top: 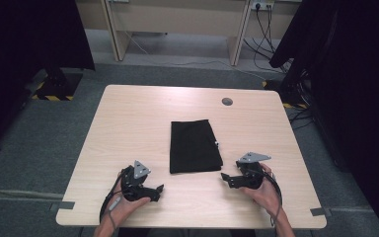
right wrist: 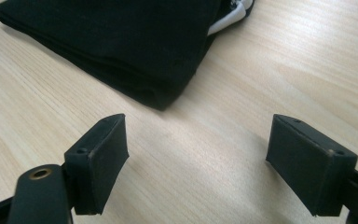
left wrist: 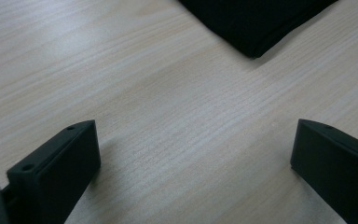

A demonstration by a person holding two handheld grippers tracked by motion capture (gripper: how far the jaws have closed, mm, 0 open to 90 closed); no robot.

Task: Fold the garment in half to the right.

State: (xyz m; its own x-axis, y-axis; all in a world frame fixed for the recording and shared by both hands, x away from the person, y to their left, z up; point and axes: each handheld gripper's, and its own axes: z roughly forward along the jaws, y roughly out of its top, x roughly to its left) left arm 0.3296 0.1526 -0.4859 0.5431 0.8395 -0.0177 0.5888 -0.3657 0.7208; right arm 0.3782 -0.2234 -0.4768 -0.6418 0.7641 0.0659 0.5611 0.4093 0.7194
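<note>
Centrally on the tabletop [top: 128, 118] lies a folded black cloth [top: 195, 146], a tidy rectangle with its long side running from 12 to 6 o'clock. At its 3 o'clock edge a small white tag [top: 217, 144] peeks out; in the right gripper view the same tag [right wrist: 228, 21] shows at the fold. The left hand-held gripper [top: 159, 189] rests at about 7 o'clock from the cloth, its jaws spread wide over bare wood with nothing between them, the cloth's near corner [left wrist: 254, 32] lying ahead at 1 o'clock. The right hand-held gripper [top: 225, 178] sits at about 5 o'clock from the cloth, jaws likewise spread and empty, near the cloth's corner but not touching it. Nothing lies between either gripper and the cloth. A grey round cap [top: 227, 101] is set into the tabletop at 1 o'clock from the cloth, well apart. Beyond the far edge stand a pale desk [top: 177, 19] and loose cables [top: 266, 34] on the floor.
</note>
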